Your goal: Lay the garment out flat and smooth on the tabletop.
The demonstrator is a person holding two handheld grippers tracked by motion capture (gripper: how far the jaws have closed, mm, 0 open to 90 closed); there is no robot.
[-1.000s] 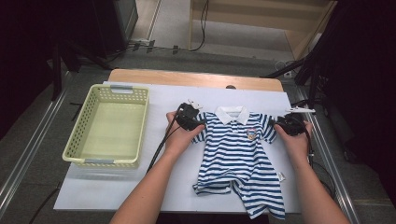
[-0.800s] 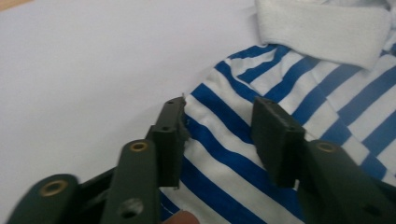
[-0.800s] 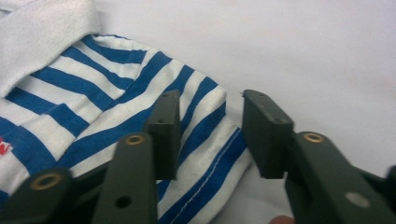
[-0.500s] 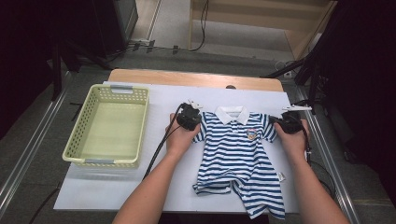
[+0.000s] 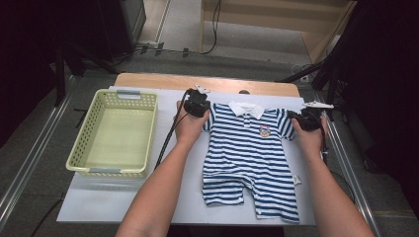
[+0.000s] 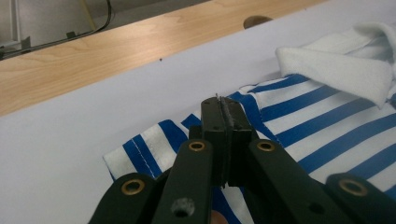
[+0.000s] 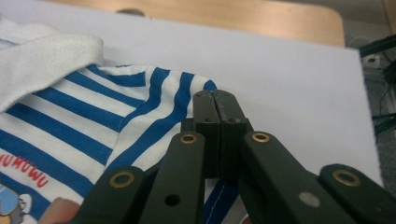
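Each tool pinches a sleeve of the striped romper (image 5: pixel 249 153): left tool (image 5: pixel 197 106), right tool (image 5: pixel 306 120). Lift both evenly, probably toward the basket (image 5: pixel 118 133) left of the romper, keeping the fabric taut.

Left of the striped romper (image 5: pixel 249 158) the yellow basket (image 5: pixel 114 134) blocks the white board's (image 5: pixel 123 202) left side; only a narrow lane runs between them, taken by the left forearm (image 5: pixel 163 182). The board's near left corner and far edge lie open.
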